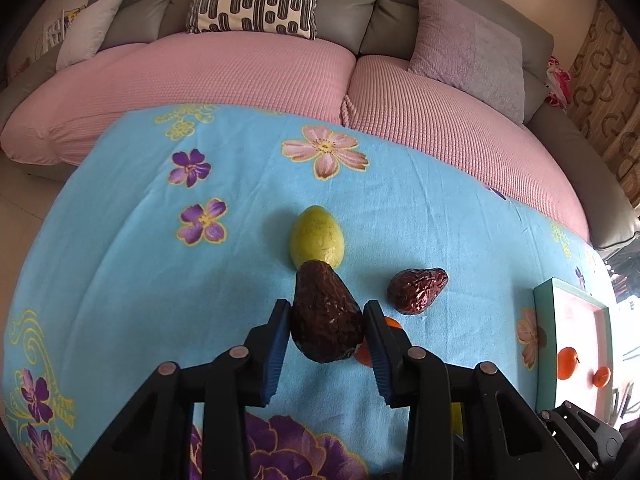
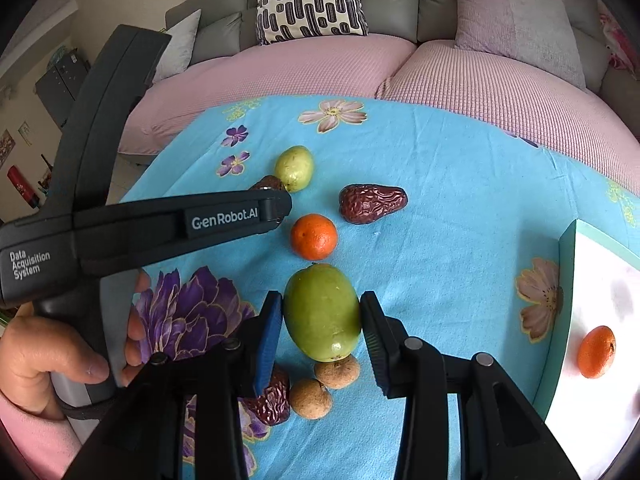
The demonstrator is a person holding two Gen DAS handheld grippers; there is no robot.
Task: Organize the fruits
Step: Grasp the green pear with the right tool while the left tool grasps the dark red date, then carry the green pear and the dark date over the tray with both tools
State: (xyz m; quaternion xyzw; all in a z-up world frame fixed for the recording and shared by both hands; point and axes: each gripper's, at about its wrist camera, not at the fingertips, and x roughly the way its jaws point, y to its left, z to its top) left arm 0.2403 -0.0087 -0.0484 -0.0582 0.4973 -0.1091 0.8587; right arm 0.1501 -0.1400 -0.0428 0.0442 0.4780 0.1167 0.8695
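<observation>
My left gripper point(image 1: 326, 320) is shut on a dark brown wrinkled date point(image 1: 325, 314), just above the blue flowered cloth point(image 1: 140, 280). A yellow-green fruit point(image 1: 316, 237) lies just beyond it, a second date point(image 1: 417, 290) to its right. My right gripper point(image 2: 322, 320) is shut on a larger green fruit point(image 2: 322, 312). In the right wrist view an orange mandarin point(image 2: 313, 237), a date point(image 2: 372, 203) and a small green fruit point(image 2: 294, 168) lie ahead. The left gripper's body point(image 2: 160, 224) reaches in from the left.
A teal-rimmed tray point(image 2: 566, 300) at the right holds a mandarin point(image 2: 596, 352); the left wrist view shows two in it point(image 1: 568, 362). Two small brown fruits point(image 2: 324, 386) and another date point(image 2: 272, 400) lie under the right gripper. A pink-cushioned sofa point(image 1: 240, 76) stands behind the table.
</observation>
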